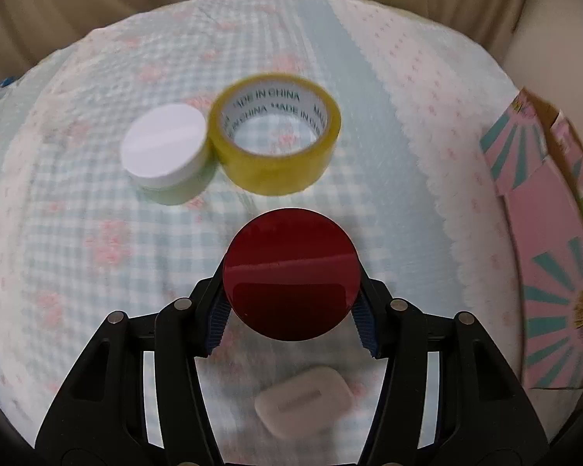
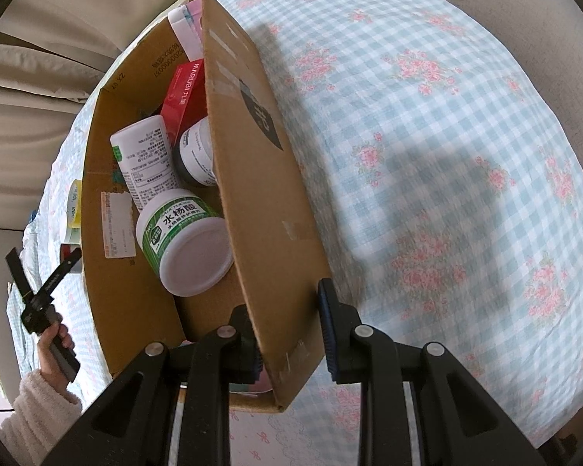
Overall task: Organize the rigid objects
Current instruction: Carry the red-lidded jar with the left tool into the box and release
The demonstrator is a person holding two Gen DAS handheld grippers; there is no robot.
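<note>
My left gripper (image 1: 290, 291) is shut on a jar with a dark red round lid (image 1: 291, 256), held a little above the checked bedcover. Beyond it lie a white-lidded pale green jar (image 1: 163, 143) and a yellow tape roll (image 1: 274, 132), touching each other. A small white case (image 1: 305, 404) rests below the gripper. My right gripper (image 2: 287, 326) is shut on the near wall of an open cardboard box (image 2: 252, 155). Inside lie a green-labelled jar (image 2: 182, 240), a white bottle (image 2: 147, 159), a dark jar (image 2: 196, 155) and a red carton (image 2: 184, 93).
A pink and teal patterned box side (image 1: 544, 272) stands at the right edge of the left wrist view. In the right wrist view a hand (image 2: 54, 345) in a fluffy sleeve holds the other gripper left of the box. Beige curtains hang behind the bed.
</note>
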